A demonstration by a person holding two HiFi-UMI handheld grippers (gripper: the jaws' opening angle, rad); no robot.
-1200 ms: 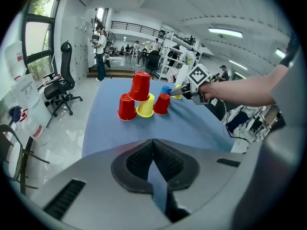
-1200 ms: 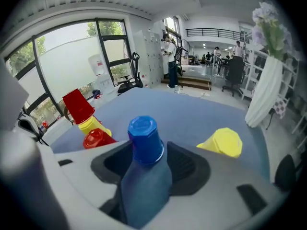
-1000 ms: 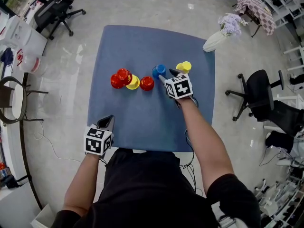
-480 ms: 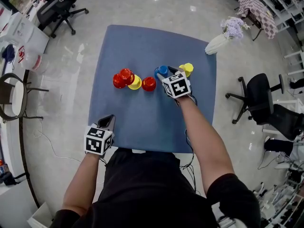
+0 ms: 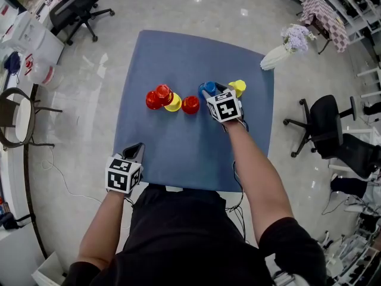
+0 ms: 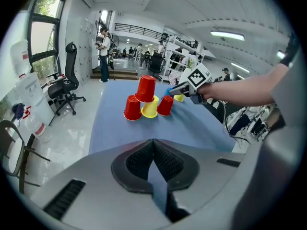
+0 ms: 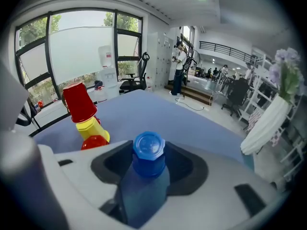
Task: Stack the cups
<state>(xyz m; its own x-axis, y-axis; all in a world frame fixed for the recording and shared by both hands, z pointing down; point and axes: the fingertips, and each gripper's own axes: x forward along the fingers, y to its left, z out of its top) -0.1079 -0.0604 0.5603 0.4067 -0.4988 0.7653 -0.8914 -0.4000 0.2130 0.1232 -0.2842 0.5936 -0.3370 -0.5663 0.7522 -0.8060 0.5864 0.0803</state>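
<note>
A blue cup (image 5: 208, 89) stands upside down on the blue cloth (image 5: 178, 154), with a yellow cup (image 5: 237, 87) to its right. My right gripper (image 5: 211, 92) is open around the blue cup (image 7: 148, 150). Its jaws have just been closing, and the cup rests on the cloth between them. To the left, a red cup (image 5: 164, 92) sits on top of a red cup (image 5: 153, 100) and a yellow one (image 5: 174, 103). Another red cup (image 5: 190, 104) stands beside them. My left gripper (image 5: 136, 152) is shut on nothing near the front edge.
A white vase with purple flowers (image 5: 280, 49) lies at the table's far right corner. Office chairs (image 5: 324, 121) stand right of the table, with another at the far left (image 5: 74, 8). A round chair (image 5: 15, 127) is on the left.
My right gripper has edged left, so the blue cup now sits between its jaws. The left gripper and the other cups have not moved.
</note>
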